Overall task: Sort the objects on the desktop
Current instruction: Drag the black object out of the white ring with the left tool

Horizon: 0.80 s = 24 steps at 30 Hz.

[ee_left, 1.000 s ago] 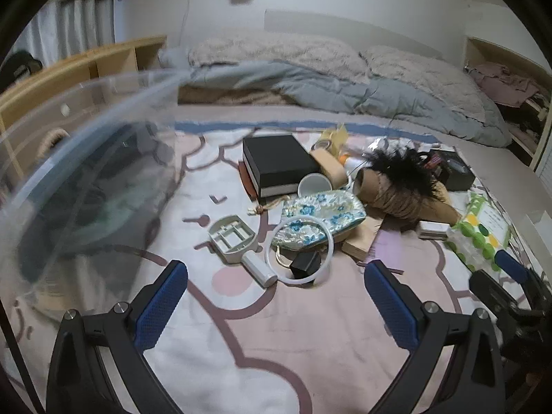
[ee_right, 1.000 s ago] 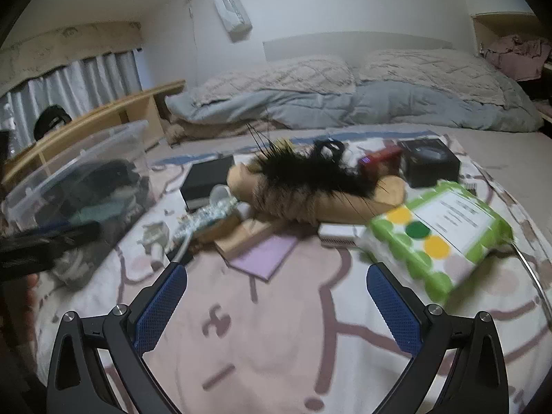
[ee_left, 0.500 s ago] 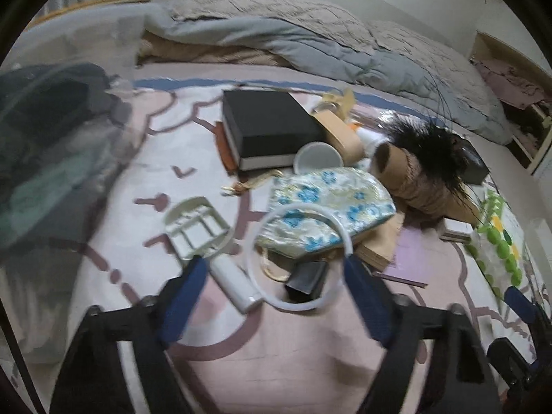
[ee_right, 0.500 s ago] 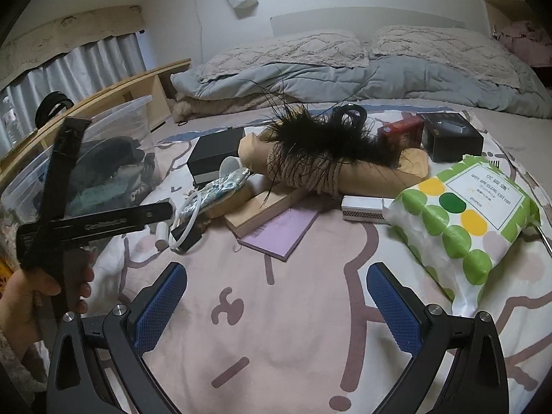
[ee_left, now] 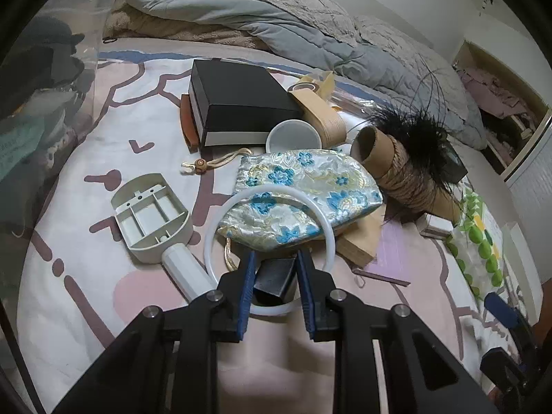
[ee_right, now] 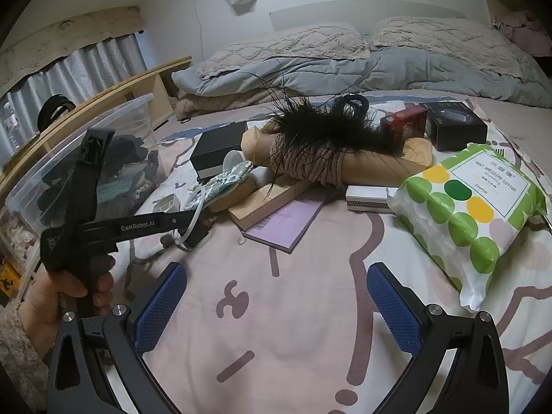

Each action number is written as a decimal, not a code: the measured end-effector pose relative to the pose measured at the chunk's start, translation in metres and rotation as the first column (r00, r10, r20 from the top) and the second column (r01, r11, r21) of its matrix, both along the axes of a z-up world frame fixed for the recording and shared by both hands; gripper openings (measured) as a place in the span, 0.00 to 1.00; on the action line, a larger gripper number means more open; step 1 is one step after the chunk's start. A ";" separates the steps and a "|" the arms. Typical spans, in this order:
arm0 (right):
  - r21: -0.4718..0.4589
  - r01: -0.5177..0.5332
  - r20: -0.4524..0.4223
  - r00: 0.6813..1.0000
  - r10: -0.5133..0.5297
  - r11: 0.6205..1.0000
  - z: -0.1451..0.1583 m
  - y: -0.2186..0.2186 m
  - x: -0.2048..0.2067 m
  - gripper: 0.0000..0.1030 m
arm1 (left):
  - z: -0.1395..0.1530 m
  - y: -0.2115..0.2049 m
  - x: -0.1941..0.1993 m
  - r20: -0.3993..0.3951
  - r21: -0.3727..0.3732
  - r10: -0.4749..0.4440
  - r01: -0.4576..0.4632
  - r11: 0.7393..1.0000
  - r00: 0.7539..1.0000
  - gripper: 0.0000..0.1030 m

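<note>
Now small black box (ee_left: 274, 280) clamped between left fingers (ee_left: 247, 286).

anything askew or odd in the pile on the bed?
Yes. The white cup lies tipped on its side against the black box. The white ring sits half over the floral pouch, and the left hand-held gripper is shut on a small black block inside that ring. Nothing looks spilled or broken.

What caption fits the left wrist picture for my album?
Left gripper, jaws shut on a small black box inside a white ring, beside a flowery pouch.
</note>
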State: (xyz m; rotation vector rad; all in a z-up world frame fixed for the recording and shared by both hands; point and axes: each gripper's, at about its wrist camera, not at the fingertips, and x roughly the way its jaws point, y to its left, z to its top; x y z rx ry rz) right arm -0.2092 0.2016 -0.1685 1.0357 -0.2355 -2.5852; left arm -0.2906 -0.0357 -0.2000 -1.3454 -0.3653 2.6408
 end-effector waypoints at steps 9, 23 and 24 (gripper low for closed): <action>0.005 -0.004 0.005 1.000 0.004 1.000 -0.002 -0.001 0.001 1.00 | -0.015 0.015 -0.006 0.030 0.000 -0.057 0.058 0.998 0.998 0.39; -0.036 0.049 0.036 0.998 -0.048 0.998 -0.004 0.018 -0.003 1.00 | -0.015 0.043 0.035 0.123 0.034 -0.159 0.156 0.987 0.980 0.25; -0.042 0.054 0.039 0.998 -0.052 0.998 -0.005 0.020 -0.003 1.00 | -0.014 0.043 0.040 0.132 0.045 -0.163 0.158 0.986 0.978 0.25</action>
